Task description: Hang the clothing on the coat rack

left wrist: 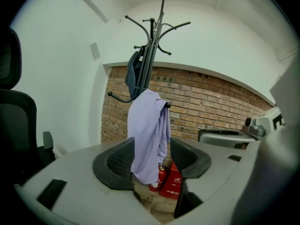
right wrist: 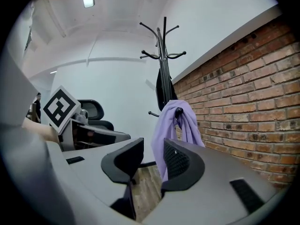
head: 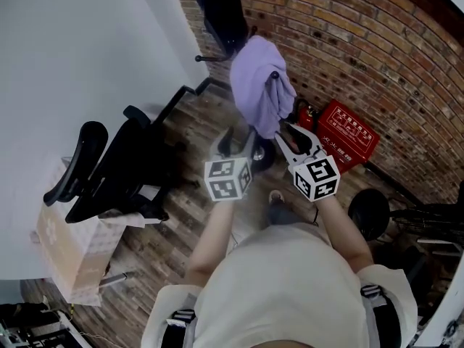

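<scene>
Left gripper view: tool (left wrist: 151, 157) agape, empty

The right claw (right wrist: 152, 150), jaws apart with nothing between them, faces a black coat rack (right wrist: 164, 55) where a lilac garment (right wrist: 171, 125) hangs from a lower hook, brick wall (right wrist: 243, 97) at right, office chair (right wrist: 92, 109) at left.

Straight ahead, the coat rack (left wrist: 151, 55) stands in your way, and the lavender garment (left wrist: 147, 135) draped on a lower hook fills the space there. Its top hooks stand bare. On your right, the brick wall (head: 362, 42) and the red box (head: 351, 142) at its foot close off the floor's (head: 177, 209) edge. On your left, the black office chair (head: 116, 169) crowds the white wall (head: 72, 49). A strip of bare floor stays open between them.
</scene>
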Demonstrator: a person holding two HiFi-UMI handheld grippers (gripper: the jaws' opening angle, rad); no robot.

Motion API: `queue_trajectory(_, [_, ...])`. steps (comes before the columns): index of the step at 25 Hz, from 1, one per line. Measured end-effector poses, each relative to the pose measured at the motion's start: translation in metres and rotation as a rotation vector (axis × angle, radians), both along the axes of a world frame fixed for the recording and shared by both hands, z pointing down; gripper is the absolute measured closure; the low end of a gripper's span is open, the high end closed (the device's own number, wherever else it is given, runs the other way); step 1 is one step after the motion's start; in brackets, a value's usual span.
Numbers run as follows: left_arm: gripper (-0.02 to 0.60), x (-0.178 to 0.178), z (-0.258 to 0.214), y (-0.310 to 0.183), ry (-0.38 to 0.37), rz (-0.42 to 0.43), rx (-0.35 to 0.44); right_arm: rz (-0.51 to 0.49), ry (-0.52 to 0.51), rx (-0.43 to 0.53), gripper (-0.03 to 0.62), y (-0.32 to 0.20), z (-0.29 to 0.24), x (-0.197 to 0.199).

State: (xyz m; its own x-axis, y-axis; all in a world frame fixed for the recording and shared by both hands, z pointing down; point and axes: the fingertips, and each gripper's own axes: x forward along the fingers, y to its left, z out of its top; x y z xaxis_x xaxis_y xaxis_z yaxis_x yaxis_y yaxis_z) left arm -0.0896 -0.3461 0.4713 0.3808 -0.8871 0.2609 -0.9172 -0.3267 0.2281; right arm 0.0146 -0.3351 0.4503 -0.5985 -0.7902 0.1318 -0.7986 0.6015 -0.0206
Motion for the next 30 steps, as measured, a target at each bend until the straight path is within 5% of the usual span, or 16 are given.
queue_trajectory(14, [0.523,-0.021,-0.009,0.101,0.025,-0.056,0.043,-0.003,0.003,0.06,0.566,0.1,-0.022,-0.01])
queue_trajectory(30, [0.56,-0.028,-0.01,0.151,0.051,-0.056,0.052,-0.041,-0.002,0.088,0.582,0.143,-0.028,-0.017])
